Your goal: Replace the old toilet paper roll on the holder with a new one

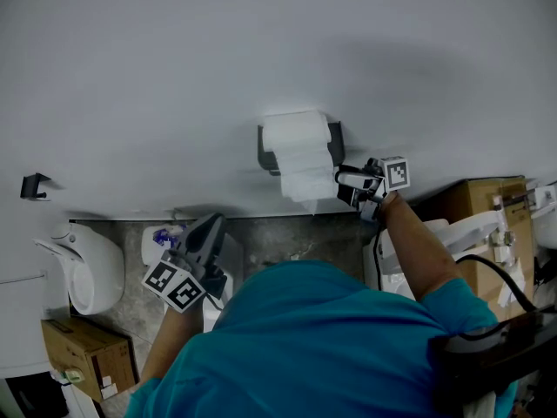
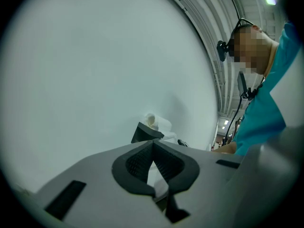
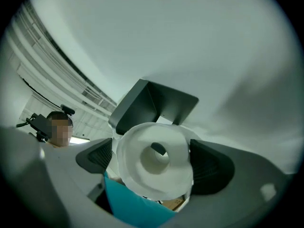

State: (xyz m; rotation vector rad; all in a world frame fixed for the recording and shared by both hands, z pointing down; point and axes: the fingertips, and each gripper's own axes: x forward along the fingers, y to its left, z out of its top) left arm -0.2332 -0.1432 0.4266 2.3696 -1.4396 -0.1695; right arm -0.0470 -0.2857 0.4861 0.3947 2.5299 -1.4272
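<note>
A white toilet paper roll (image 1: 296, 133) sits on a dark wall holder (image 1: 263, 151), with a loose tail hanging below it. At the roll's right end is my right gripper (image 1: 346, 186). In the right gripper view I look end-on at the roll (image 3: 142, 175) and its core hole, under the holder (image 3: 152, 106). My right gripper (image 3: 154, 161) stands wide, its dark pads flanking the roll; the left pad (image 3: 97, 156) shows a thin gap. My left gripper (image 1: 209, 229) is held low at the left, shut and empty (image 2: 153, 144); its view shows the roll (image 2: 153, 121) farther along the wall.
A white toilet (image 1: 83, 268) stands at the lower left beside a cardboard box (image 1: 83, 351). A second cardboard box (image 1: 483, 198) and white fittings (image 1: 474, 229) stand at the right. A small black hook (image 1: 35, 185) is on the wall. The person's teal shirt fills the lower middle.
</note>
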